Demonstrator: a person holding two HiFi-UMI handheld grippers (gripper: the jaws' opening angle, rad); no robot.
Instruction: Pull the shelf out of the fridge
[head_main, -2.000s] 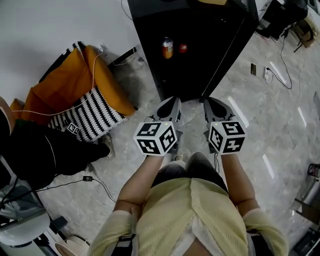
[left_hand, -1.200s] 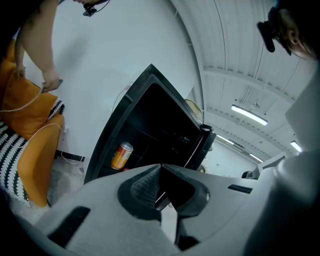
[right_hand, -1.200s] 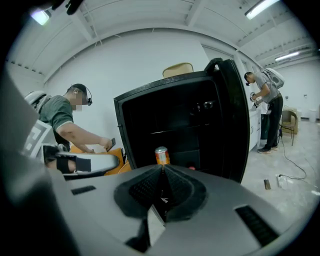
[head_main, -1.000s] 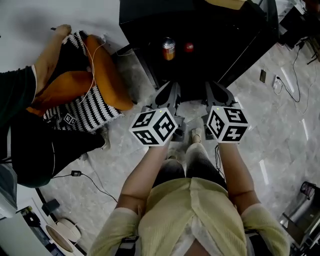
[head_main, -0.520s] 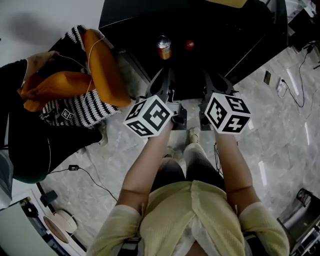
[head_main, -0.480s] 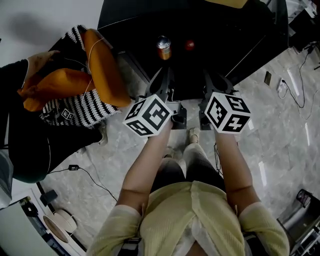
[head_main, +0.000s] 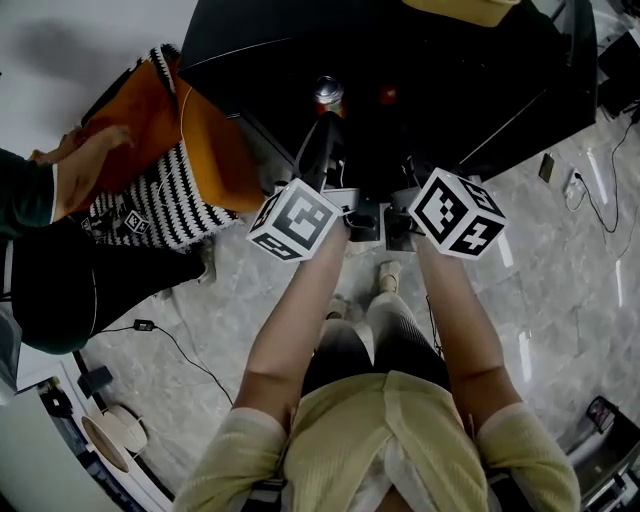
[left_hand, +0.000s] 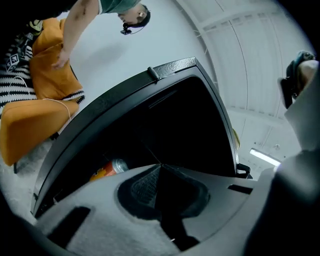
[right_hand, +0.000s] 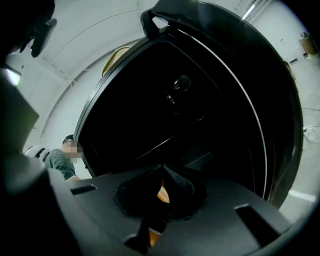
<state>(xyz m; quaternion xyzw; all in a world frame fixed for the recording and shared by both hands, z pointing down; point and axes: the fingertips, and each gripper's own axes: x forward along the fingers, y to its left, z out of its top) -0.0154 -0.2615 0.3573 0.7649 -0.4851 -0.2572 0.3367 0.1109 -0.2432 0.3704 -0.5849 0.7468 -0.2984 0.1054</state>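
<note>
Approach shows in the head view: the left gripper and right gripper have pushed forward from over the floor to the mouth of the open black fridge. The left one now reaches near the can. The can and a small red object stand on what looks like the shelf, not yet pulled out.

In the left gripper view the fingers are pressed together on nothing, with the can just beyond them.

In the right gripper view the fingers are likewise closed and empty; an orange sliver shows in the slit, and I cannot tell what it is.

My judgement: both pairs must open before they can take the shelf's front edge.
</note>
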